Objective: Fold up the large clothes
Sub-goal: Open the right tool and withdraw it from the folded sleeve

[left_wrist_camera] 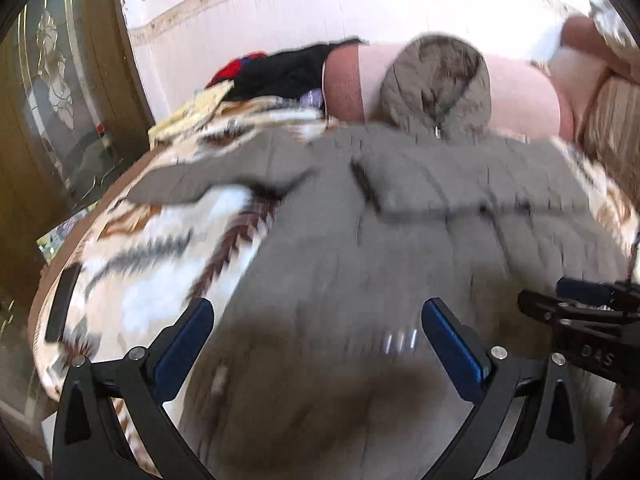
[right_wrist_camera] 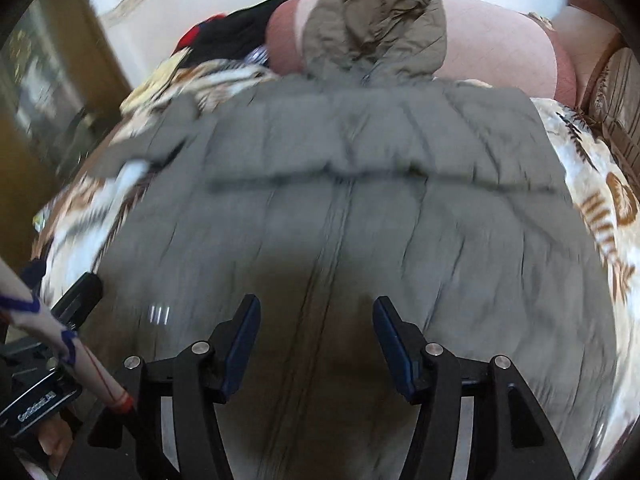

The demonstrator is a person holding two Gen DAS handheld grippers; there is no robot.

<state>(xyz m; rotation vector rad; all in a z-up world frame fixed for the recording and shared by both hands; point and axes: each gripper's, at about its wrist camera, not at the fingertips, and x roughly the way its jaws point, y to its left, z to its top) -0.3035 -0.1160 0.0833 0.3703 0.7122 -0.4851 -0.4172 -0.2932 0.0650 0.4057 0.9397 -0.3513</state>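
A grey-green quilted hooded jacket (left_wrist_camera: 400,216) lies spread front-up on a patterned blanket (left_wrist_camera: 152,264), hood (left_wrist_camera: 436,80) at the far end against a pink pillow. One sleeve (left_wrist_camera: 208,180) stretches out to the left; the other sleeve lies folded across the chest (left_wrist_camera: 460,184). My left gripper (left_wrist_camera: 318,320) is open and empty above the jacket's lower left part. My right gripper (right_wrist_camera: 316,320) is open and empty over the zipper (right_wrist_camera: 328,240) near the hem. The jacket also fills the right wrist view (right_wrist_camera: 360,200). The right gripper shows at the left view's right edge (left_wrist_camera: 580,312).
A pink pillow (left_wrist_camera: 520,96) lies behind the hood. A pile of black, red and yellow clothes (left_wrist_camera: 280,68) sits at the far left. A brown door (left_wrist_camera: 52,120) stands at left. A black flat object (left_wrist_camera: 62,304) lies on the blanket's left edge.
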